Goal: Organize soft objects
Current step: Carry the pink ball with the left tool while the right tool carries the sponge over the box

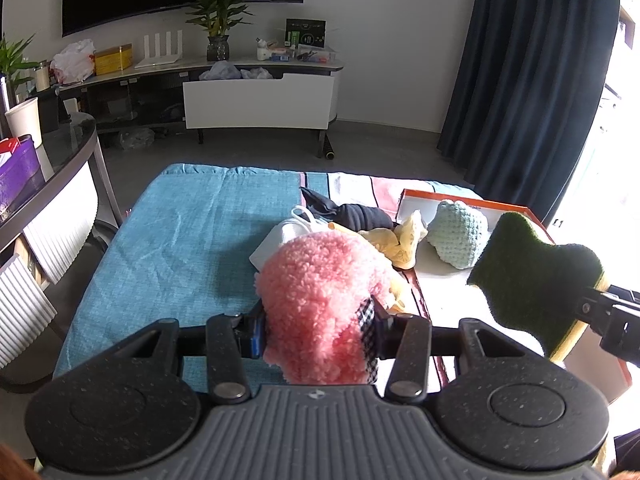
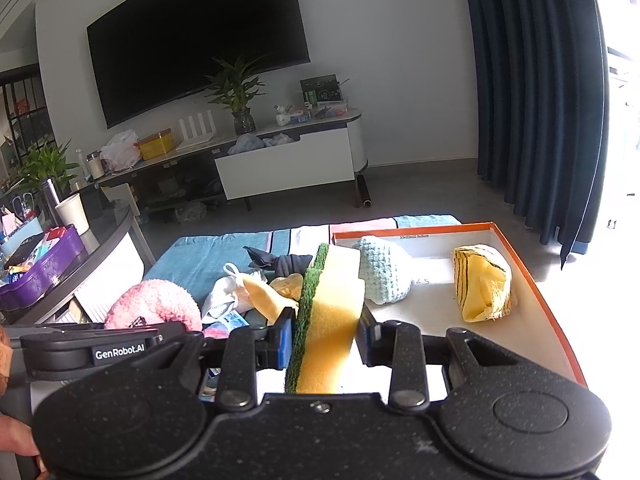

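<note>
My left gripper [image 1: 320, 330] is shut on a fluffy pink plush toy [image 1: 324, 304] and holds it above the blue cloth [image 1: 180, 232]. My right gripper [image 2: 326, 338] is shut on a yellow sponge with a green scrub side [image 2: 330, 316], held at the near left corner of the orange-rimmed white box [image 2: 536, 280]; the sponge also shows in the left wrist view [image 1: 532, 276]. Inside the box lie a light blue knitted piece [image 2: 386, 274] and a yellow striped cloth [image 2: 482, 284]. Left of the box lie dark socks [image 1: 356, 214], a white item [image 1: 280, 236] and yellow cloths [image 1: 404, 240].
A dark glass table [image 1: 60, 160] with a purple bin [image 1: 16, 168] and paper cup stands at the left. A TV stand [image 1: 256, 96] with a plant sits across the floor. A dark curtain [image 1: 528, 64] hangs at the right.
</note>
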`<action>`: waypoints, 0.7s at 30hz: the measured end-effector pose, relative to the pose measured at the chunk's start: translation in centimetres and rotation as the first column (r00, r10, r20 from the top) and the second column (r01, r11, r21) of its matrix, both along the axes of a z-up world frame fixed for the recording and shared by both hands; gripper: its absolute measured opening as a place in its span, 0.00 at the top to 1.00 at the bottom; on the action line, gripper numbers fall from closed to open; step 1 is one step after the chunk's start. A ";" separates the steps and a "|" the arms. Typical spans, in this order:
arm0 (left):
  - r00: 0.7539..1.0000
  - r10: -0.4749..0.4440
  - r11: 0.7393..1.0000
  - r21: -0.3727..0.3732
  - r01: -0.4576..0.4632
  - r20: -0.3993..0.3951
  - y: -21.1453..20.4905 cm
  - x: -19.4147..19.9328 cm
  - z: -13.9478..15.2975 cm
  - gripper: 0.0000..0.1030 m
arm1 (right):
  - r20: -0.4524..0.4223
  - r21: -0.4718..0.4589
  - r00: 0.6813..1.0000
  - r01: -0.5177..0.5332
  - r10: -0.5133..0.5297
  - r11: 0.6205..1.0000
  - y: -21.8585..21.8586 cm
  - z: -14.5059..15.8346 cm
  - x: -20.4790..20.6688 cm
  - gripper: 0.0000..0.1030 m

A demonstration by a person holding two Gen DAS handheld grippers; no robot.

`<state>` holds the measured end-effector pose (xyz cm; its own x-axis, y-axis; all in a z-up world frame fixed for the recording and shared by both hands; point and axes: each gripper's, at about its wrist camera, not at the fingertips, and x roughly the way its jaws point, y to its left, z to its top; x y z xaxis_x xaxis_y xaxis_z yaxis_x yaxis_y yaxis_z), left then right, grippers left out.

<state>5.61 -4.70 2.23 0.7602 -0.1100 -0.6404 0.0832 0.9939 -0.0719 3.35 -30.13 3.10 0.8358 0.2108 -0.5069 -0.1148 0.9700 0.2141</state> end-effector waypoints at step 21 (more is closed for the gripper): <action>0.999 -0.055 0.999 0.005 0.055 0.003 -2.6 0.1 0.1 0.54 | 0.007 0.011 0.999 0.031 -0.031 0.999 -1.5 0.4 -0.3 0.62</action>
<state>5.71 -7.27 2.36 0.7551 -0.1485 -0.6386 0.1375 0.9882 -0.0672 3.01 -31.60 3.52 0.8459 0.1902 -0.4983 -0.0863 0.9708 0.2240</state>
